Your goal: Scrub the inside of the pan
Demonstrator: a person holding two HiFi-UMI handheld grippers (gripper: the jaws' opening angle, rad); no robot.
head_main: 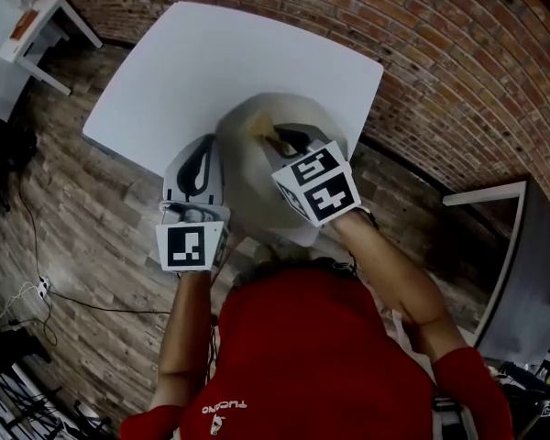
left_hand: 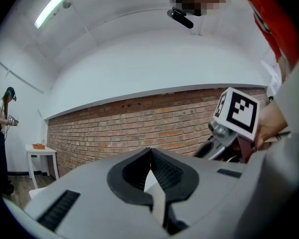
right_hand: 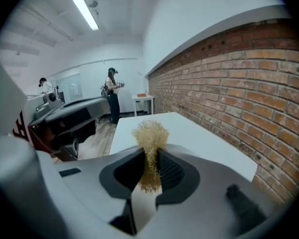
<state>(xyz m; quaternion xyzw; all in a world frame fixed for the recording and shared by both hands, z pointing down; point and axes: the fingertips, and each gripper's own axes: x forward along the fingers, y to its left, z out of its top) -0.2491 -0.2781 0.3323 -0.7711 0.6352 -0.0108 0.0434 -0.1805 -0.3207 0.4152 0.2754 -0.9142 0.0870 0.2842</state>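
My right gripper (right_hand: 149,156) is shut on a tuft of pale yellow fibrous scrubber (right_hand: 149,133), which sticks out above the jaws over the white table (right_hand: 189,133). In the head view this gripper (head_main: 289,140) hovers at the table's (head_main: 220,62) near edge, the scrubber (head_main: 261,128) at its tip. My left gripper (left_hand: 150,156) has its jaws together, with only a thin pale sliver between them. It (head_main: 199,168) sits just left of the right one. A blurred grey-beige shape (head_main: 252,177) lies between the grippers. I cannot tell whether it is the pan.
A brick wall (right_hand: 249,98) runs behind the table. A small white side table (head_main: 37,26) stands at the far left. People stand in the background (right_hand: 112,96) (left_hand: 2,128). Cables (head_main: 37,291) lie on the floor, and a grey table (head_main: 522,264) stands at the right.
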